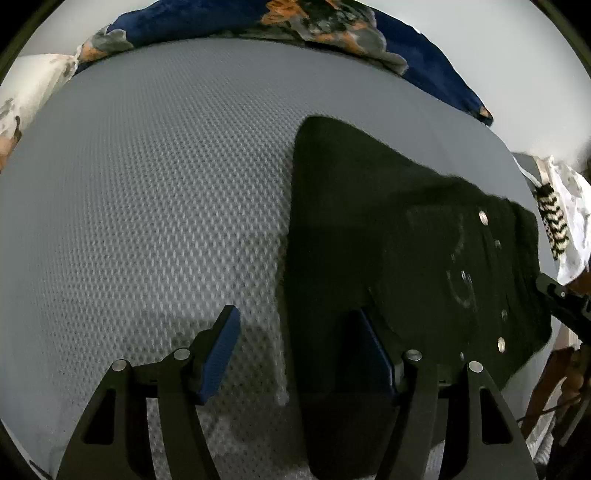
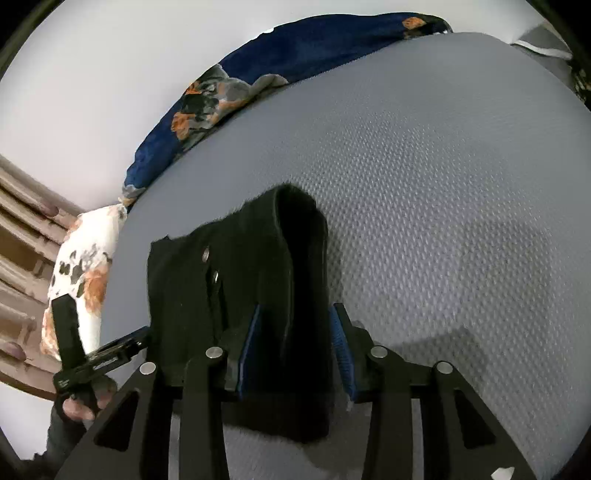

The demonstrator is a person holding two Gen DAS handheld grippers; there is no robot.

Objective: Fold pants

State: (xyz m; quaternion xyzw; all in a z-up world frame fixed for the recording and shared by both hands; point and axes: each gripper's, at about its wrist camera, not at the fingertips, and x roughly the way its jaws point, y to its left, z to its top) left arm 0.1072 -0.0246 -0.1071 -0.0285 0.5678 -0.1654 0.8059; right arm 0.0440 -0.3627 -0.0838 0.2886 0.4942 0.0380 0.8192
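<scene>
Straddling the folded pants edge with parted right gripper, left gripper spread, bare mattress alongside.

Pants folded on the mattress, blanket along its far edge, pillow at one end.

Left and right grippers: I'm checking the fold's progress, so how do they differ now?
The left gripper stands wide open, the right gripper narrower. The left straddles the edge of the black pants and bare grey mattress; the right has a raised fold of pants between its jaws. Both have blue pads and point down at the mattress.
</scene>
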